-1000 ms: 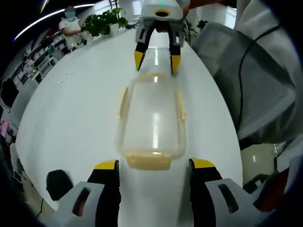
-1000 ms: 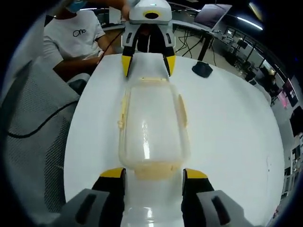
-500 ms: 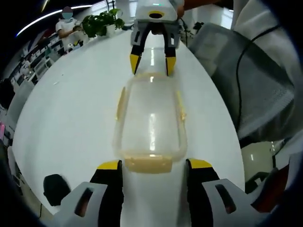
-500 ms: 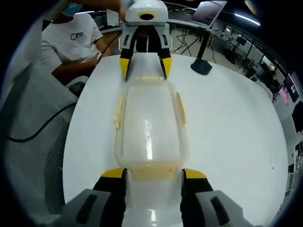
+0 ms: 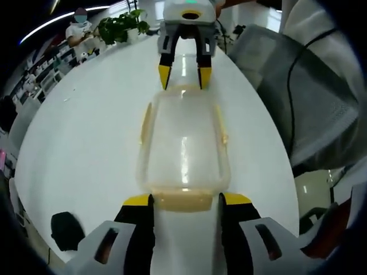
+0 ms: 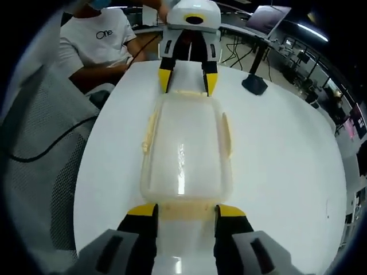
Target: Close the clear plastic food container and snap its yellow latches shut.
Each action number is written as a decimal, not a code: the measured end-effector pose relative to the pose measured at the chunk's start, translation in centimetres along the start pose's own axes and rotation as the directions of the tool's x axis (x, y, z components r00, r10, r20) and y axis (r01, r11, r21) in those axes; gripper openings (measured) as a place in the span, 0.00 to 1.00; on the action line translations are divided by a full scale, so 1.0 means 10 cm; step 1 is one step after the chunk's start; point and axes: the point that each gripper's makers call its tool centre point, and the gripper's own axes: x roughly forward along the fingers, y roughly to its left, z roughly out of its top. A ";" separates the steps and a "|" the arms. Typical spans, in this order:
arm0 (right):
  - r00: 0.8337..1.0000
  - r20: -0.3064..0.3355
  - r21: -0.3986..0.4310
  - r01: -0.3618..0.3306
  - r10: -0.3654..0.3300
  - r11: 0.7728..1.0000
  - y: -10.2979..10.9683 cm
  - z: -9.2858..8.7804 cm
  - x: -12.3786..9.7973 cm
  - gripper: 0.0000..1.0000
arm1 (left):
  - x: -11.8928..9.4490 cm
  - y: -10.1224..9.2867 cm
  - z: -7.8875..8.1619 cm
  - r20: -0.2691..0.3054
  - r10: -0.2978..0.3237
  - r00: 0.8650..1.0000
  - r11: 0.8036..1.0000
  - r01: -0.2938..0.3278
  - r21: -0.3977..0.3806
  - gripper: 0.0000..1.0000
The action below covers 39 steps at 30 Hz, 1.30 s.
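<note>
- Tabletop (image 5: 86, 143): white, oval under the fisheye, carrying the container lengthwise along its middle; a mesh-backed chair (image 6: 40, 149) is seen at its edge, and a seated person in a white shirt (image 6: 100, 43) at its far end in the right gripper view.
- Clear plastic food container (image 5: 183, 143): placed flat on the tabletop between the two tongs, one short end turned toward each; the lid is seated on the body, so closing is judged done.
- Left tongs (image 5: 182, 201): seen from behind in the left gripper view, jaws parted and set either side of the near end latch (image 5: 182, 200); nothing is gripped. From the right gripper view the same tongs (image 6: 188, 82) are seen at the far end of the container, tips just at the lid edge.
- Right tongs (image 6: 186, 211): jaws likewise parted, straddling the end latch (image 6: 186, 211) nearest them, holding nothing; seen opposite as the tongs (image 5: 184, 76) in the left gripper view.
- Side latches (image 5: 147, 121): yellow strips along both long sides, appearing to stand out slightly from the wall; whether they are snapped cannot be told.
- Step in hand: latching, judged to be at the two end latches.
- Next move, as judged: each end flap is to be pressed down and inward against the container wall until it catches, the two tongs bracing against each other so the container is not pushed along the tabletop; the side latches are then to be checked.
</note>
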 end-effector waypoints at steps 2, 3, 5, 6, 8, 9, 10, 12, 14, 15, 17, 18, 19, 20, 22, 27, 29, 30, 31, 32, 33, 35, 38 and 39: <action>1.000 0.000 -0.002 -0.002 0.002 1.000 0.01 0.01 0.00 0.37 | 0.00 0.00 -0.02 -0.010 0.001 1.000 1.000 -0.001 0.003 0.41; 1.000 -0.003 -0.008 -0.007 0.007 1.000 0.03 0.01 0.02 0.37 | 0.01 0.00 -0.04 -0.017 -0.001 1.000 1.000 0.001 0.005 0.39; 1.000 -0.017 -0.017 0.004 -0.004 1.000 0.03 0.01 0.02 0.37 | 0.01 -0.02 -0.04 -0.018 -0.002 1.000 1.000 0.002 0.008 0.39; 1.000 -0.015 -0.013 0.005 -0.005 1.000 0.02 0.02 0.02 0.37 | 0.01 -0.01 -0.04 -0.017 0.000 1.000 1.000 0.000 0.003 0.39; 1.000 -0.018 -0.004 0.012 -0.012 1.000 0.02 0.00 0.03 0.37 | 0.00 -0.01 -0.04 -0.015 0.002 1.000 1.000 -0.003 -0.003 0.39; 1.000 -0.020 0.001 0.012 -0.012 1.000 0.03 0.00 0.05 0.38 | 0.00 -0.01 -0.04 -0.013 0.004 1.000 1.000 -0.004 -0.007 0.39; 1.000 -0.016 0.005 0.009 -0.009 1.000 0.03 0.00 0.03 0.38 | 0.00 -0.01 -0.04 -0.015 0.004 1.000 1.000 -0.004 -0.003 0.39; 1.000 -0.011 0.007 0.006 -0.006 1.000 0.03 0.00 0.03 0.37 | 0.00 -0.01 -0.03 -0.015 0.005 1.000 1.000 -0.005 -0.007 0.39; 1.000 -0.011 0.004 0.004 -0.004 1.000 0.03 0.00 0.04 0.37 | 0.00 -0.01 -0.04 -0.016 0.006 1.000 1.000 -0.006 -0.005 0.39; 1.000 -0.010 0.007 0.001 -0.001 1.000 0.03 0.00 0.03 0.37 | 0.00 -0.01 -0.03 -0.015 0.006 1.000 1.000 -0.006 -0.004 0.39; 1.000 -0.010 0.012 -0.006 0.006 1.000 0.03 0.00 0.04 0.37 | 0.00 -0.01 -0.03 -0.011 0.007 1.000 1.000 -0.007 -0.006 0.39; 1.000 -0.009 0.015 -0.007 0.007 1.000 0.02 0.00 0.04 0.37 | -0.01 -0.01 -0.03 -0.007 0.007 1.000 1.000 -0.008 -0.012 0.39; 1.000 -0.008 0.018 -0.010 0.010 1.000 0.02 0.00 0.04 0.37 | -0.01 -0.01 -0.03 -0.009 0.008 1.000 1.000 -0.008 -0.010 0.39; 1.000 -0.009 0.019 -0.011 0.011 1.000 0.03 0.00 0.04 0.37 | -0.01 -0.01 -0.03 -0.012 0.007 1.000 1.000 -0.007 -0.009 0.39; 1.000 -0.007 0.018 -0.013 0.013 1.000 0.03 0.00 0.04 0.37 | -0.01 -0.02 -0.03 -0.015 0.010 1.000 1.000 -0.010 -0.018 0.39; 1.000 0.013 -0.028 -0.017 0.018 0.999 0.05 0.00 0.03 0.35 | -0.02 -0.07 -0.03 -0.026 0.007 1.000 1.000 -0.008 -0.009 0.38; 1.000 0.006 -0.023 -0.028 0.028 0.999 0.07 0.01 0.02 0.35 | -0.03 -0.12 -0.02 -0.032 0.004 0.999 1.000 -0.004 -0.012 0.38; 1.000 0.005 -0.032 -0.028 0.029 0.999 0.08 0.02 0.01 0.35 | -0.05 -0.15 -0.01 -0.043 0.008 0.999 1.000 -0.009 -0.005 0.38; 1.000 0.006 -0.042 -0.028 0.028 0.999 0.09 0.03 -0.02 0.35 | -0.05 -0.17 -0.01 -0.048 0.007 0.999 1.000 -0.008 -0.012 0.37; 0.999 0.006 -0.040 -0.033 0.033 0.999 0.10 0.04 -0.03 0.35 | -0.07 -0.19 0.00 -0.046 0.008 0.999 1.000 -0.009 -0.021 0.37; 0.999 0.009 -0.041 -0.034 0.035 0.999 0.11 0.04 -0.05 0.35 | -0.08 -0.20 0.01 -0.047 0.008 0.999 1.000 -0.009 -0.024 0.37; 0.999 0.011 -0.043 -0.037 0.037 0.998 0.12 0.04 -0.08 0.35 | -0.10 -0.22 0.04 -0.048 0.008 0.999 0.999 -0.010 -0.031 0.37; 0.999 0.022 -0.038 -0.043 0.044 0.998 0.14 0.06 -0.13 0.35 | -0.13 -0.24 0.06 -0.055 0.008 0.998 1.000 -0.009 -0.029 0.37; 0.999 0.023 -0.038 -0.043 0.044 0.998 0.14 0.06 -0.14 0.36 | -0.14 -0.24 0.07 -0.056 0.007 0.998 1.000 -0.009 -0.030 0.37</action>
